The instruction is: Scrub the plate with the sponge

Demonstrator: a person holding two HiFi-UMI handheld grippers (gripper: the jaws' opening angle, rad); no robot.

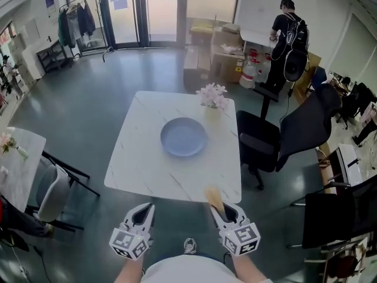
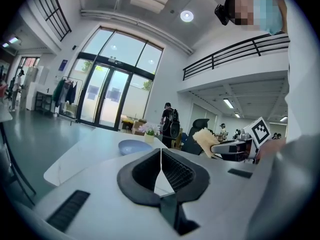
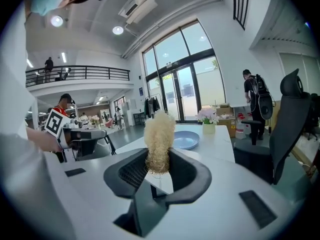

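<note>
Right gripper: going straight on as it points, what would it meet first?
Probably the table near its front edge, touched by the held sponge; the plate lies farther on. Depth is unclear.

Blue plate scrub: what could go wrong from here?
1. The round blue plate lies loose on the white marble table. The left gripper is shut and empty, so scrubbing may slide it into the small flower vase just beyond it.
2. The right gripper pinches the tan fibrous sponge only by its lower end; it may bend or slip out.
</note>
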